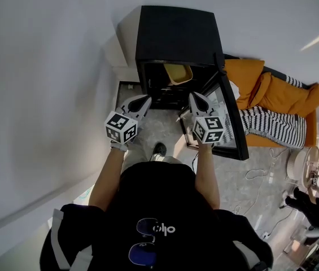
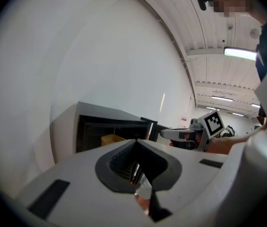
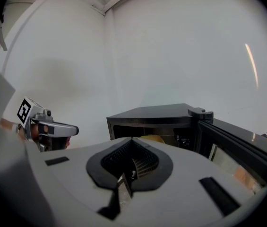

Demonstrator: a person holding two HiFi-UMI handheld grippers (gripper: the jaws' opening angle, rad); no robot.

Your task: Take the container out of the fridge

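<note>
Fingers [image 1: 138, 104] together, empty, both left gripper [image 1: 141, 99] and right gripper [image 1: 196, 97]. Yellow container [image 1: 179, 72] ahead, inside open fridge [image 1: 176, 33], between grippers, not yet reached; right looks nearer.

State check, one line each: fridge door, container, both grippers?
Fridge door: open, swung to the right in the head view.
Container: inside the fridge, not gripped.
Left gripper: shut, empty, outside the fridge.
Right gripper: shut, empty, outside the fridge.
</note>
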